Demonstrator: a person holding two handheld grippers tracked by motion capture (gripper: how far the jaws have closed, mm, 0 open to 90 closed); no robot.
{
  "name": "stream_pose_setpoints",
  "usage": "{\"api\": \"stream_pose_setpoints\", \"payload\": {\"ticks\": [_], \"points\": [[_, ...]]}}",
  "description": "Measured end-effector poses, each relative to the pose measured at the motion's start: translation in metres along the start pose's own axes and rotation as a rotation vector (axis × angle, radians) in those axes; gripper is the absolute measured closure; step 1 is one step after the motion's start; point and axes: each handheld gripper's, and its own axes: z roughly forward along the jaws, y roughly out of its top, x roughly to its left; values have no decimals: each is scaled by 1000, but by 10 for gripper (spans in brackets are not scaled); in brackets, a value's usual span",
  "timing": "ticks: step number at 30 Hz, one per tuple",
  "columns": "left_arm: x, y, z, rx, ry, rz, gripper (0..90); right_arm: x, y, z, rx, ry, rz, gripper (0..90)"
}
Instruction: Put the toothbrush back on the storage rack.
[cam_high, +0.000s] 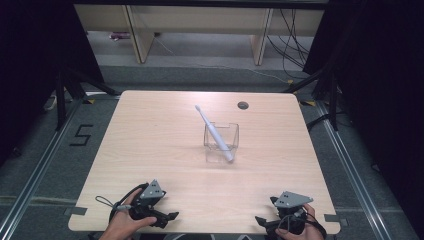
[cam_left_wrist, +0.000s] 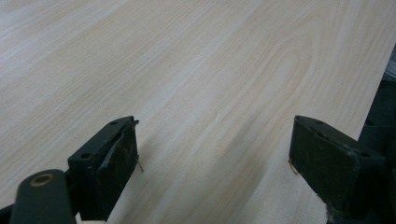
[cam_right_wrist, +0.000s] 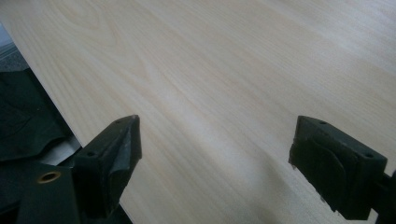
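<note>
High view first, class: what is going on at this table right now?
A person sits at a light wooden table with a tool in each hand. The left tool and the right tool both rest near the front edge, jaws wide open and holding nothing. In the middle of the table stands a clear square container with a white electric toothbrush leaning in it, its head pointing up and away. Neither tool touches the container or the toothbrush.

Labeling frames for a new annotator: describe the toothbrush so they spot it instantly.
Start at the light wooden table; just right of its centre stands a clear square holder. The toothbrush leans in it, head pointing up and back-left above the rim. It is the one slim white stick on the table.
</note>
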Motion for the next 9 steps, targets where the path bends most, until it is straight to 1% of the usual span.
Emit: {"api": "stream_pose_setpoints", "payload": {"ticks": [1,2,3,4,8,9], "points": [[0,0,0,-1,3,1,149,0,0,0,0,0,0,167],[0,0,0,0,4,1,149,-1,0,-1,-7,-7,-13,166],[0,0,0,1,5,1,149,0,0,-1,-6,0,4,166],[0,0,0,1,5,1,149,0,0,-1,-6,0,4,166],[0,0,0,0,5,1,149,-1,0,-1,-17,-11,-17,167],[0,0,0,0,5,1,149,-1,0,-1,-15,-11,-13,167]]}}
